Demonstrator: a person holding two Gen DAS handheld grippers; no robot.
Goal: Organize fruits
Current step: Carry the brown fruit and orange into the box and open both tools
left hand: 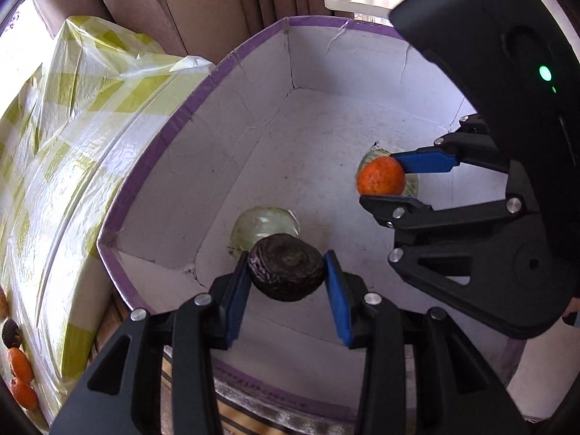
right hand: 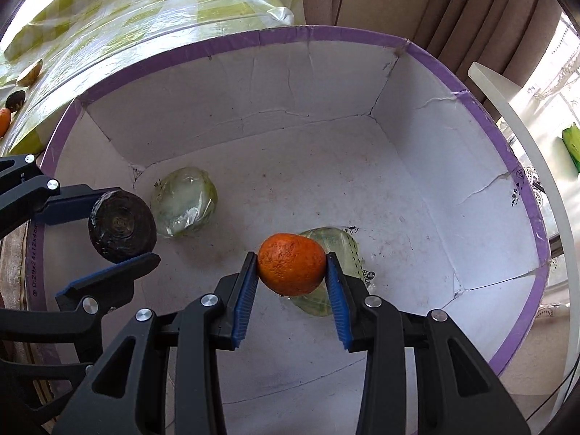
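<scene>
Two fruits are on their way into the box (right hand: pixel 471 58), and some are still waiting outside.

The left gripper (left hand: pixel 288 275) is clenched on a dark fruit (left hand: pixel 288 272), wrinkly and almost black. It hangs above the box floor, near the box's left wall, just over a pale green fruit (left hand: pixel 262 226) wrapped in clear plastic. That pale green fruit already lies on the floor of the box, close to a corner.

The right gripper (right hand: pixel 291 272) is clenched on an orange (right hand: pixel 291 264). The orange hangs over the middle of the box floor, right above a second wrapped green fruit (right hand: pixel 337 243) that also lies there already.

So two fruits are in the box, and two more are held over it, not let go yet. I think the next thing is to put both down on a bare bit of the floor, not on top of the wrapped ones, and then open the grippers.

More is left to do. Outside the box, on the yellow checked cloth (left hand: pixel 54 166) next to the box's left wall, I can see two small orange fruits (left hand: pixel 21 377) and another dark one (left hand: pixel 11 333) at its near edge. The other view shows a brownish thing (right hand: pixel 29 72) there too, but it is too small to tell what it is.
</scene>
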